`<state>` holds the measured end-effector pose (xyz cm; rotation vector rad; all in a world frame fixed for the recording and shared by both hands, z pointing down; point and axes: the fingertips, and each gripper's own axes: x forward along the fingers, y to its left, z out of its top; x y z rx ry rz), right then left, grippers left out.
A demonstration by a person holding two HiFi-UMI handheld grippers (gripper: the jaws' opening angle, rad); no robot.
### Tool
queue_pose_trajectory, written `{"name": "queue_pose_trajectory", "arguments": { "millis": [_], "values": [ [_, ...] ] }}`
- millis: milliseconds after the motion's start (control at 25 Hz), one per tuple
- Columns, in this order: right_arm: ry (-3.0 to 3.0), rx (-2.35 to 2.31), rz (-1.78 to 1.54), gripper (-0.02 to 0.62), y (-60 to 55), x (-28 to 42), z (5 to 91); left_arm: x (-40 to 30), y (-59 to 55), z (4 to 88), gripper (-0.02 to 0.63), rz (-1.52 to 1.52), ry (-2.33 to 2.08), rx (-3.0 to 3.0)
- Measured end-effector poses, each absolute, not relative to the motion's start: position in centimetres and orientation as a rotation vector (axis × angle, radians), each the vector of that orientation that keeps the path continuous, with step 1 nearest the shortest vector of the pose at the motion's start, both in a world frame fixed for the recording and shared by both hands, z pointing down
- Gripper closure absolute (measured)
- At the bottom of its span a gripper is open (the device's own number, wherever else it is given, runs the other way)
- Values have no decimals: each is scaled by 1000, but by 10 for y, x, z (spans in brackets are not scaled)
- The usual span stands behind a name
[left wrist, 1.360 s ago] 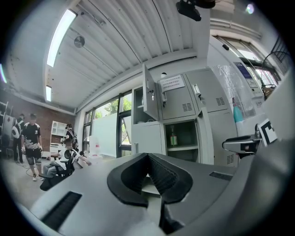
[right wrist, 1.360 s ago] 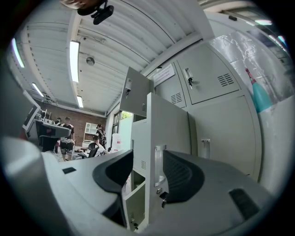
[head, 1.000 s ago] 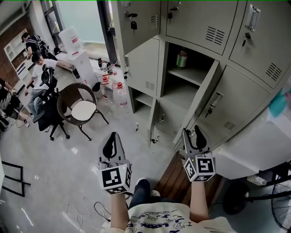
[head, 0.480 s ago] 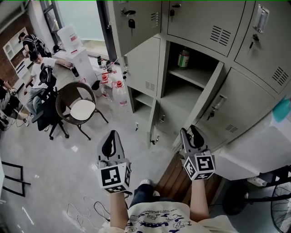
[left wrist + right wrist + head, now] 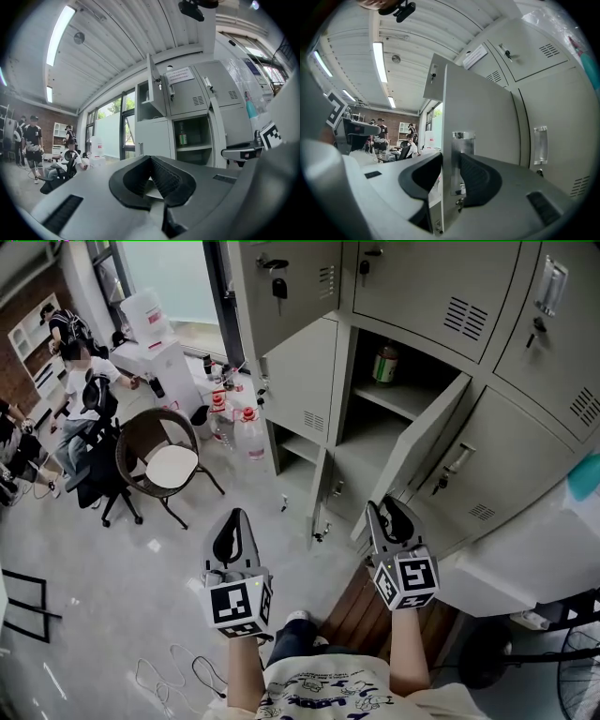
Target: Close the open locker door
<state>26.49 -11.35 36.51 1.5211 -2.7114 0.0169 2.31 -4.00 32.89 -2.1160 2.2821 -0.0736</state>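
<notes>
— Grey steel lockers point(image 5: 441, 296); how many doors stand out of line?
— One matters: the open locker door point(image 5: 422, 442) in the middle row. It is swung out towards the person, hinged on the right of its compartment. One latch handle point(image 5: 455, 467) shows on its outer face.
— And inside that compartment?
— One shelf point(image 5: 398, 399), with one bottle point(image 5: 385, 363) standing on it at the back.
— Grippers?
— Two, each held on a bare forearm. The right gripper point(image 5: 384, 507) is at the door's free edge. Its two jaws have just been closing. In the right gripper view the edge stands between them, one pad on each face, with no gap that I can see.
— The left one?
— The left gripper point(image 5: 234, 517) hangs over the floor point(image 5: 141, 596), well apart from the lockers. Its two jaws are together, and there is nothing between them.
— Anything else?
— One round chair point(image 5: 169, 460) is to the left. Two water jugs point(image 5: 249, 435) with red caps stand near the lockers' left end. Two people point(image 5: 80, 381) are at desks in the far left corner.
</notes>
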Motion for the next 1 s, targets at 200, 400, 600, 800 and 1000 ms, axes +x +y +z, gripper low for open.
{"name": "queue_pose_trajectory", "arguments": {
  "millis": [200, 400, 600, 800, 1000],
  "values": [
    [-2713, 1505, 1, 477, -126, 250, 365, 13, -44, 336, 603, -73, 2302, -2109],
    [-2711, 1500, -23, 482, -139, 234, 365, 3, -53, 345, 603, -57, 2311, -2109],
    [-2716, 1509, -48, 485, -157, 218, 365, -6, -71, 355, 603, -37, 2302, -2117],
    [-2721, 1519, -75, 488, -177, 204, 366, -16, -96, 362, 603, -29, 2273, -2134],
    [-2709, 1553, -103, 492, -201, 189, 366, -32, -122, 365, 603, -17, 2245, -2144]
  ]
}}
